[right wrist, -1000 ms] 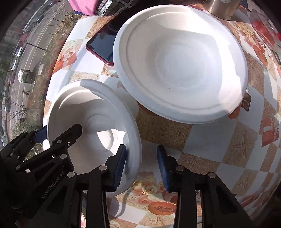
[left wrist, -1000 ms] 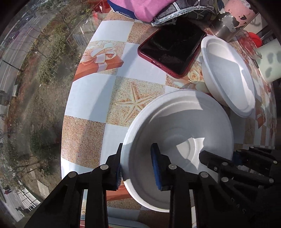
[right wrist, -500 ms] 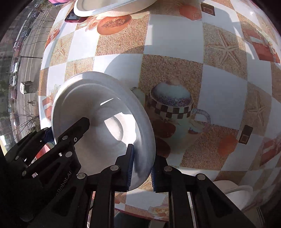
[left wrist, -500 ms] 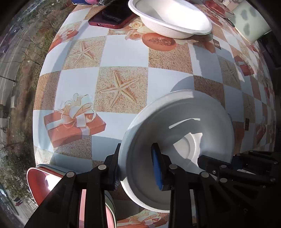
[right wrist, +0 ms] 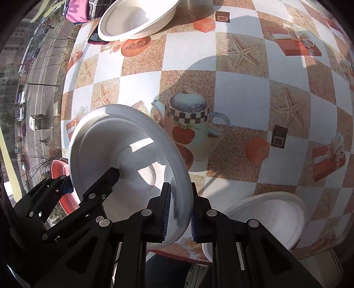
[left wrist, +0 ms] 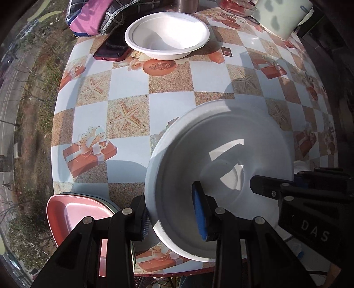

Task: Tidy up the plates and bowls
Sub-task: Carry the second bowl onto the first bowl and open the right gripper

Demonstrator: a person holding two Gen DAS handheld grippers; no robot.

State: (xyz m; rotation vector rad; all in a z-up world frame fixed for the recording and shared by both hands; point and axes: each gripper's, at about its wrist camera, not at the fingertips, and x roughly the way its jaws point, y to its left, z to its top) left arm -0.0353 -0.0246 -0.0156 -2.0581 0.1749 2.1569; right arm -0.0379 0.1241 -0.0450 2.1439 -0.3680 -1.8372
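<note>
A white paper bowl (left wrist: 223, 155) is held tilted above the near part of the checked table (left wrist: 172, 104). My left gripper (left wrist: 172, 213) is shut on its left rim. My right gripper (right wrist: 179, 213) is shut on its right rim; the bowl also shows in the right wrist view (right wrist: 128, 164). A second white bowl (left wrist: 167, 37) sits at the far side, partly on a red phone (left wrist: 110, 52); it also shows in the right wrist view (right wrist: 137, 17). A third white bowl (right wrist: 267, 219) rests at the near table edge, right of my right gripper.
A pink plate on a stack (left wrist: 75, 217) sits at the near left edge. Pink and patterned cloth (left wrist: 95, 15), a metal cup (left wrist: 187, 5) and a white container (left wrist: 281, 15) stand at the back. The table edge drops off at the left.
Both grippers have carried the held bowl back toward the near edge; the far bowl now looks further away. The pink plate stack and the third bowl show more fully.
</note>
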